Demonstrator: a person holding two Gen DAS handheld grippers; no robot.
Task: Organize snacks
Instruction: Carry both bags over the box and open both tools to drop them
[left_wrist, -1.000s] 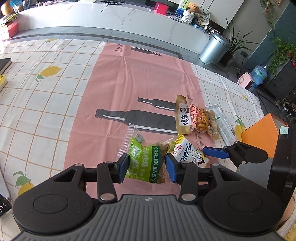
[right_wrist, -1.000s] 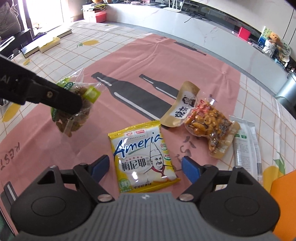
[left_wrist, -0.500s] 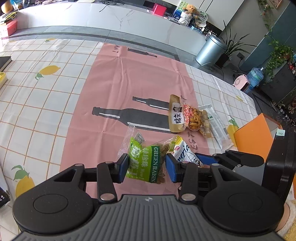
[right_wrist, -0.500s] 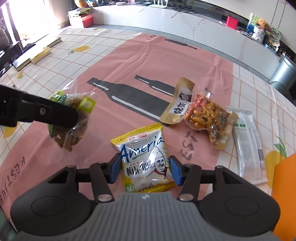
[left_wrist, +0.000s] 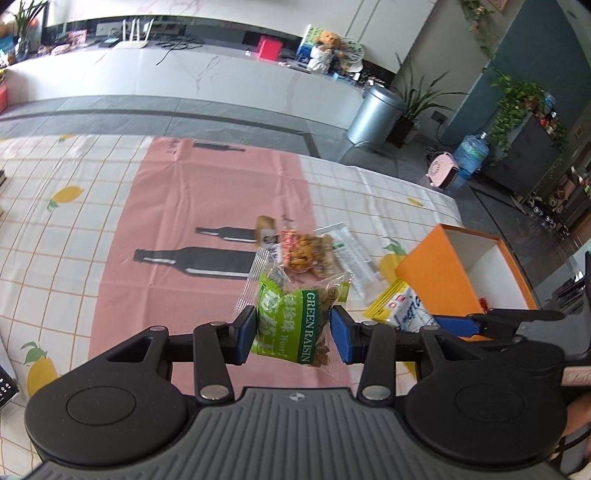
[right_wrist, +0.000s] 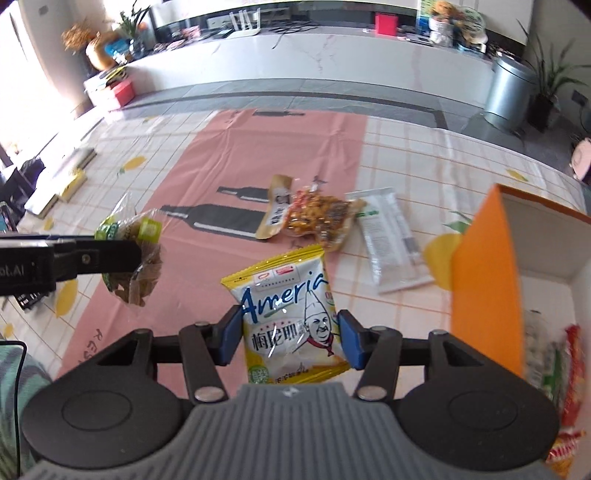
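Both packs have been lifted off the cloth since a second ago, when the Ameria pack (right_wrist: 291, 314) was flat on the pink runner (left_wrist: 207, 192) with the right gripper (right_wrist: 291, 339) spread wide around it; now its pads are clamped on the pack's sides, long axis running away from the camera. The raisin bag (left_wrist: 295, 325) is pinched between the left gripper (left_wrist: 293, 334) pads just the same as before, only carried higher. What the next move probably hinges on is the orange box (right_wrist: 484, 280): it is seen just to the right of the right gripper, open top up, with a few packets already inside, so the Ameria pack looks like the nearer one to be dropped in. From the left wrist view the box (left_wrist: 436, 273) lies further off to the right, past the right gripper's finger, so the raisins would likely have to wait or be swung around it. Three packs are left on the table: a tan pouch (right_wrist: 279, 210), a nut bag (right_wrist: 321, 218) and a white sachet (right_wrist: 391, 240).
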